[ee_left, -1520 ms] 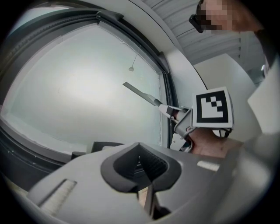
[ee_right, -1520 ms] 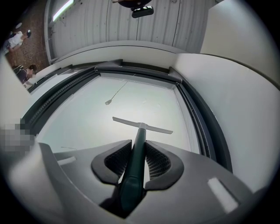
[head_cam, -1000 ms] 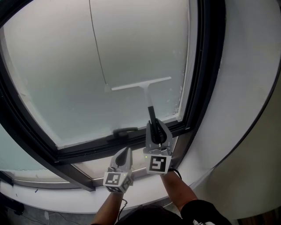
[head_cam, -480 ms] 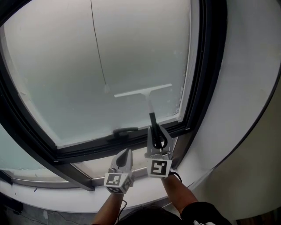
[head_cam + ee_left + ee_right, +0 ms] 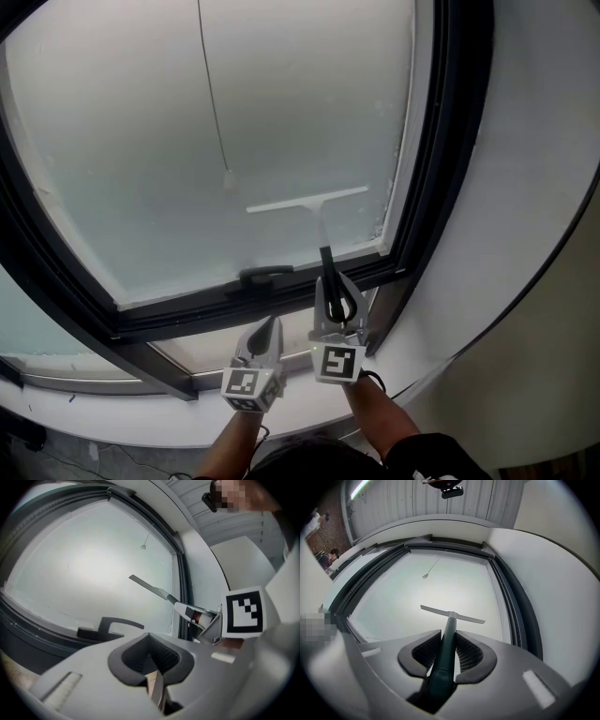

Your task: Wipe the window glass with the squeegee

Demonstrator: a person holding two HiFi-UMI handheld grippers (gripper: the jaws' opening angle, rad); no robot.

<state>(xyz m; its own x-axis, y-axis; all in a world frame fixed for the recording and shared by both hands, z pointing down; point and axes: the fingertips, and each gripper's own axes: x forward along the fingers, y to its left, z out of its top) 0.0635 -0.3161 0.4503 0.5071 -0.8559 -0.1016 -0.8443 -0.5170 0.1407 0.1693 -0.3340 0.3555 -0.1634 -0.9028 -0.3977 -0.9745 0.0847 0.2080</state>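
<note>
Now, starting at your far left, the dark window frame (image 5: 56,272) curves down and along the bottom of the window glass (image 5: 141,141), which looks pale and frosted across its whole face. A thin cord (image 5: 214,103) hangs down the pane left of centre and ends in a small weight just above the blade's left tip. Below it, a dark window handle (image 5: 265,275) lies flat on the bottom rail. Your left gripper (image 5: 270,323) hangs low beneath that rail, apart from the glass, with its fingers together and nothing between them, as the left gripper view (image 5: 151,654) shows. Just to its right, the squeegee (image 5: 307,200) has its pale blade against the lower right part of the pane, nearly level with the right end a little higher and close to the right edge of the glass. Its dark shaft runs down across the bottom rail into your right gripper (image 5: 337,291), whose fingers are clamped on either side of the shaft (image 5: 446,651). Beyond that, the frame's right upright meets a plain white wall (image 5: 534,187).
</note>
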